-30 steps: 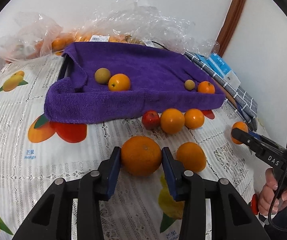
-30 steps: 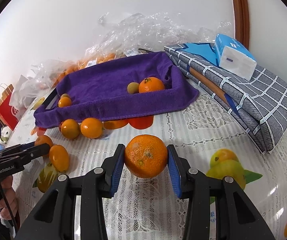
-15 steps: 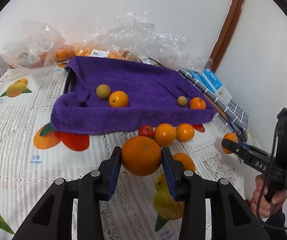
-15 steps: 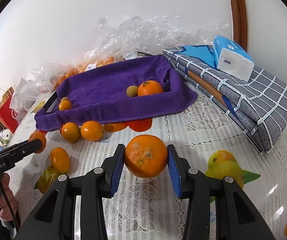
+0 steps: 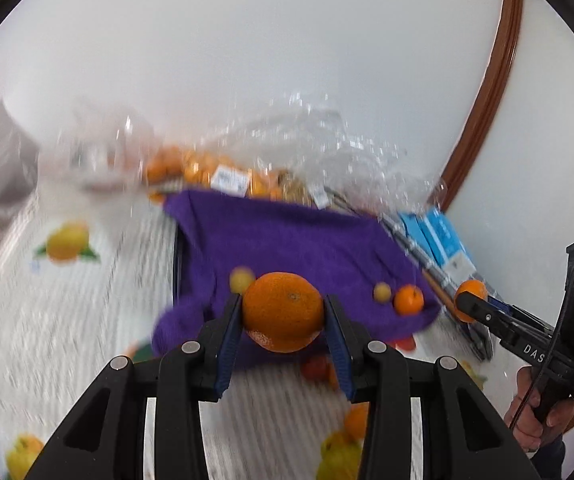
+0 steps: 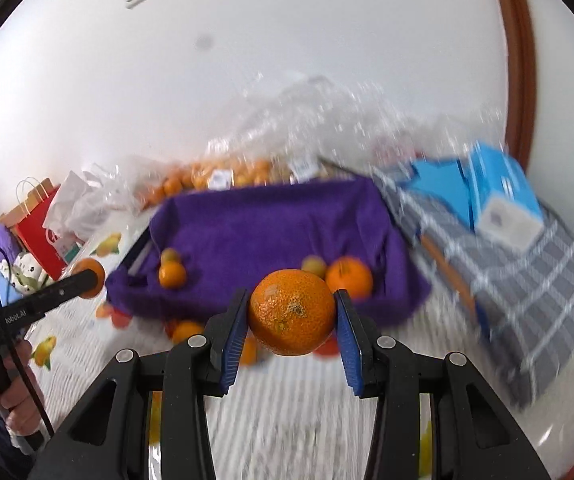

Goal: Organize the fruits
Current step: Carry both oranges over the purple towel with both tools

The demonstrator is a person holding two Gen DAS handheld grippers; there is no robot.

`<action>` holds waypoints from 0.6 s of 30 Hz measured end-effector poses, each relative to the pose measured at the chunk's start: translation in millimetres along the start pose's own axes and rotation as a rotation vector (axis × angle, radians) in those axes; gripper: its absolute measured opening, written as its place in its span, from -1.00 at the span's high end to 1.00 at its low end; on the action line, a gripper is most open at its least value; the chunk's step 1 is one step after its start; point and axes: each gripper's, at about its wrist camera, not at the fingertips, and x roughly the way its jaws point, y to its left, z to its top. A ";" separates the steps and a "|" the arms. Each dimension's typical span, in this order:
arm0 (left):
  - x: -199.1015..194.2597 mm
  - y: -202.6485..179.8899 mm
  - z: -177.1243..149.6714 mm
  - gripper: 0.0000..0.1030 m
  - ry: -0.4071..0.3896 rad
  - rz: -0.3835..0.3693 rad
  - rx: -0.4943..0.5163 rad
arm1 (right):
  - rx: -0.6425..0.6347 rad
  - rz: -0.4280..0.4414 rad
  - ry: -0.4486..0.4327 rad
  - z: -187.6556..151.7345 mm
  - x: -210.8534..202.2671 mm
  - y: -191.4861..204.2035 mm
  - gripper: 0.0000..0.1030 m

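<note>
My left gripper (image 5: 283,314) is shut on a large orange (image 5: 282,311) and holds it in the air in front of the purple towel-lined tray (image 5: 299,240). My right gripper (image 6: 292,318) is shut on another large orange (image 6: 292,312), also raised before the tray (image 6: 271,224). The tray holds two small oranges (image 6: 171,274) (image 6: 349,277) and two small yellowish fruits (image 6: 170,255) (image 6: 313,265). Each gripper shows in the other's view, the right one (image 5: 472,302) and the left one (image 6: 87,273). Loose oranges (image 6: 187,330) lie on the cloth below the tray's front.
A fruit-print tablecloth (image 5: 71,304) covers the table. Clear plastic bags of oranges (image 5: 207,168) lie behind the tray. A folded checked cloth (image 6: 527,280) with a blue tissue box (image 6: 503,196) sits right of the tray. A red paper bag (image 6: 43,224) stands at the far left.
Both grippers have lifted their oranges off the table and moved up and forward toward the tray. The views are now motion-blurred and tilted upward.
</note>
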 end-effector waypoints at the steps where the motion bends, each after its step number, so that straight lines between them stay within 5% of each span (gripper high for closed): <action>1: 2.9 -1.3 7.5 0.26 -0.007 0.004 0.001 | -0.016 -0.008 -0.014 8.4 4.2 2.5 0.19; 8: 39.9 -7.7 27.6 0.26 -0.026 -0.004 -0.032 | -0.066 -0.016 -0.022 38.2 45.5 9.3 0.19; 12: 64.5 -4.3 10.1 0.26 0.009 -0.038 -0.069 | -0.059 -0.001 -0.002 27.6 67.2 7.5 0.19; 18: 67.5 1.6 1.8 0.26 0.015 0.015 -0.037 | -0.053 0.011 0.083 6.9 97.1 1.8 0.19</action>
